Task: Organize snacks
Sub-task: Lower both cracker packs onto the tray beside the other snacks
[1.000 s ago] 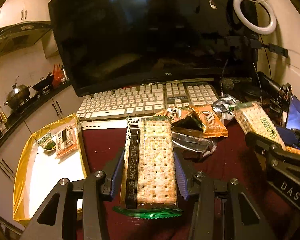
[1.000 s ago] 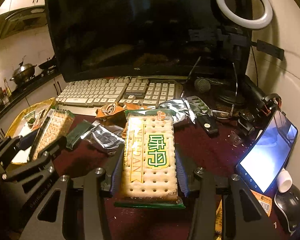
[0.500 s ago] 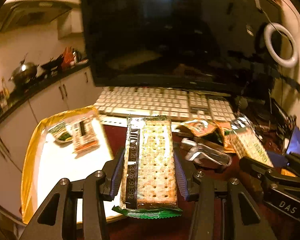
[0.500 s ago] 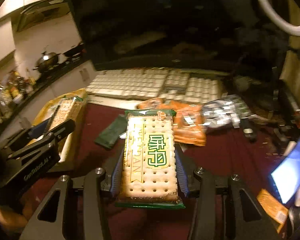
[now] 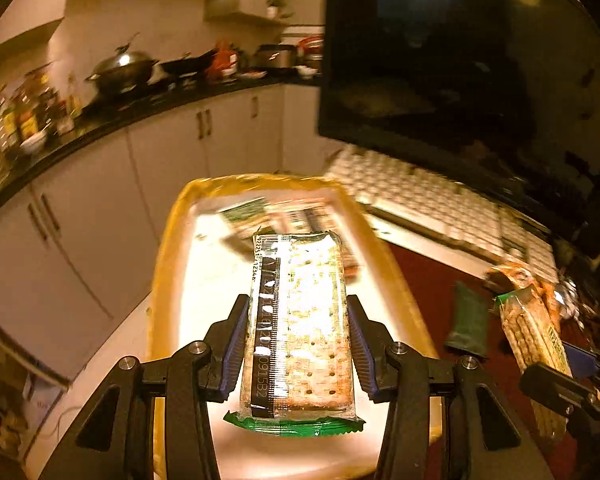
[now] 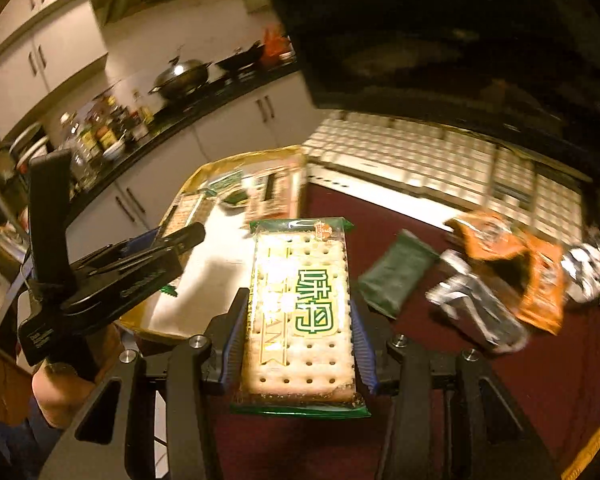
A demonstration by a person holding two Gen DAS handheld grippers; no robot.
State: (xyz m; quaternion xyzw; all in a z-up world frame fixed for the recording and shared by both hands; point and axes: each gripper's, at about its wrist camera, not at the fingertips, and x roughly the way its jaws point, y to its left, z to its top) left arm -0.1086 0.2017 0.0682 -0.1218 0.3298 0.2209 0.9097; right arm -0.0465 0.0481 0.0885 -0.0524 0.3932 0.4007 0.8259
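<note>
Two claws, left claw (image 5: 298, 336) and right claw (image 6: 300, 320), each clamped on a cracker pack (image 5: 300, 320) (image 6: 302, 312).

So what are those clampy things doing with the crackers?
A person is sorting snacks with two hand-held tongs. The left tongs grip a cracker pack over the yellow-rimmed tray, where a few snacks already lie. The right tongs grip another cracker pack above the dark red tabletop. An orange wrapper, a dark green packet and silvery wrappers sit loose by the keyboard.
</note>
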